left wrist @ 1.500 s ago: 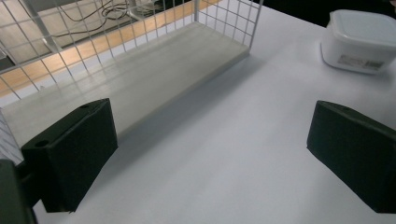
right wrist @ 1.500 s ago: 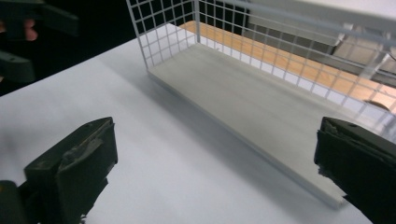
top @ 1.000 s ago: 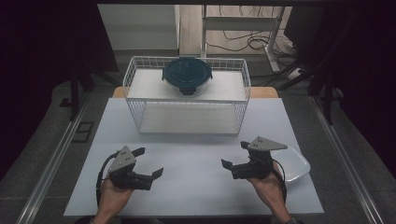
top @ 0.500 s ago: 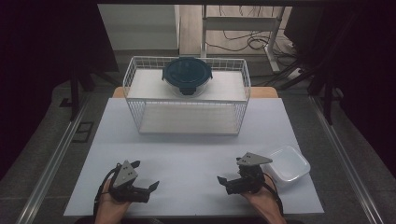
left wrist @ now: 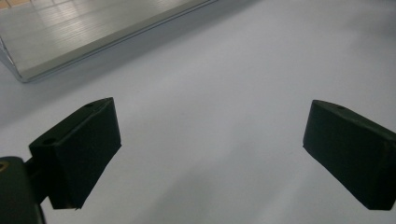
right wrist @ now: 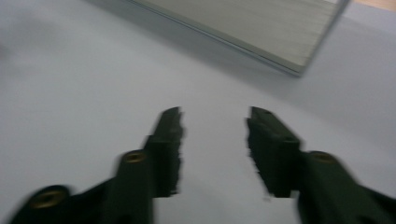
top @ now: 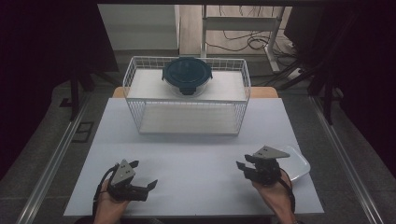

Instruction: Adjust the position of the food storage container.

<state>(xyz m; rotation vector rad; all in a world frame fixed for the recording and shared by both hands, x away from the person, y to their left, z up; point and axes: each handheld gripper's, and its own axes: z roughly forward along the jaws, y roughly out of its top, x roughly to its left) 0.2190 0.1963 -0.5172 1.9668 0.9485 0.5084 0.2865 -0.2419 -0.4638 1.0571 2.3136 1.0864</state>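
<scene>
Jaws on my left gripper (top: 144, 176) stand spread wide with nothing between them, low over the white table (top: 196, 163) near its front left edge. My right gripper (top: 246, 165) sits near the front right, jaws parted by a narrower gap, also empty. Just beside it, to its right, I see a white tray (top: 299, 164). Well beyond both, a wire basket (top: 187, 97) stands at the table's far side, and a dark-lidded bowl (top: 187, 74) rests on its upper shelf.
</scene>
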